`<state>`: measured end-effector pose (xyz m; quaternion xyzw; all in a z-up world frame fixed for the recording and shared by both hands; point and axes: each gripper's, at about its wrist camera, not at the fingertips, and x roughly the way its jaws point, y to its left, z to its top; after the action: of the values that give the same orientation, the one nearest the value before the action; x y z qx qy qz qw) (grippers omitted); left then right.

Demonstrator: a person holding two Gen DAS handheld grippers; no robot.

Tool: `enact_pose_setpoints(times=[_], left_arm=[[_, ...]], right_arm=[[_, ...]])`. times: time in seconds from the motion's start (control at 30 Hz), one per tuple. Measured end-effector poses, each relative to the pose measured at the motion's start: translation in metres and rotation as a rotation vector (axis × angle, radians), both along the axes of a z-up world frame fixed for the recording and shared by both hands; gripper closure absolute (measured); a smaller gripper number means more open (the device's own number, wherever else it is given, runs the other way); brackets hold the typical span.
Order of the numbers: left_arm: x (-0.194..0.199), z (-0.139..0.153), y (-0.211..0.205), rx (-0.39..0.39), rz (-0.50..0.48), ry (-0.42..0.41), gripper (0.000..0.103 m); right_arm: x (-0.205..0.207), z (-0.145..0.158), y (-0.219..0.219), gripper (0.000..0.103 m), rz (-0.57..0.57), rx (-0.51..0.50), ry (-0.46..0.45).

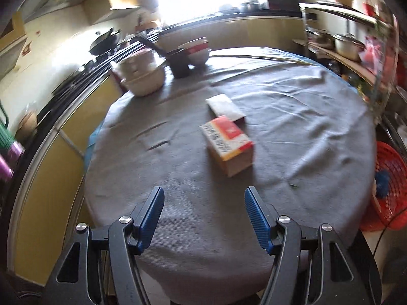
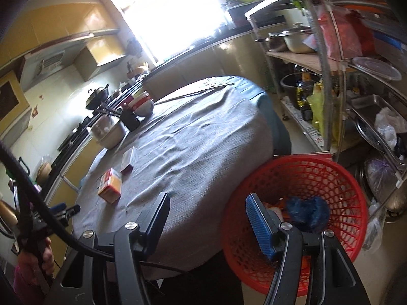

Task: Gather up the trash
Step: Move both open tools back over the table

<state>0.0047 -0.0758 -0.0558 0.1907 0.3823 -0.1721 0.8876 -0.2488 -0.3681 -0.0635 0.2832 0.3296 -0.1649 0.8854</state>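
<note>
An orange-red carton (image 1: 227, 143) lies on the grey-clothed round table (image 1: 292, 117), a short way ahead of my left gripper (image 1: 204, 193). Just beyond the carton lies a flat white box (image 1: 225, 108). The left gripper is open and nothing is between its blue pads. My right gripper (image 2: 208, 198) is also open and holds nothing; it hovers over the table's near edge, beside a red mesh basket (image 2: 305, 172). The basket holds a crumpled dark blue lump (image 2: 307, 213) and other scraps. In the right wrist view the carton (image 2: 110, 184) and the flat box (image 2: 128, 161) sit at the left.
Stacked bowls (image 1: 142, 73), a dark cup with chopsticks (image 1: 179, 62) and a red-banded bowl (image 1: 197, 49) stand at the table's far left. A metal shelf rack (image 2: 330, 76) full of pots stands to the right. A yellow kitchen counter (image 1: 51, 167) runs along the left.
</note>
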Motion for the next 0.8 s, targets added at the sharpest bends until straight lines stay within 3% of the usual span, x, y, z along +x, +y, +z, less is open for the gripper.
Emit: enact_pose_setpoints(times=[0.43,0.8], left_arm=[[0.021,-0.012,0.020,-0.006,0.055,0.027,0.037],[0.035,-0.015,0.024,-0.019,0.070,0.041,0.037]], right_arm=[[0.065,0.012,0.046,0.036,0.143,-0.042,0.001],[0.105,0.003,0.079,0.036,0.244,-0.053,0.028]])
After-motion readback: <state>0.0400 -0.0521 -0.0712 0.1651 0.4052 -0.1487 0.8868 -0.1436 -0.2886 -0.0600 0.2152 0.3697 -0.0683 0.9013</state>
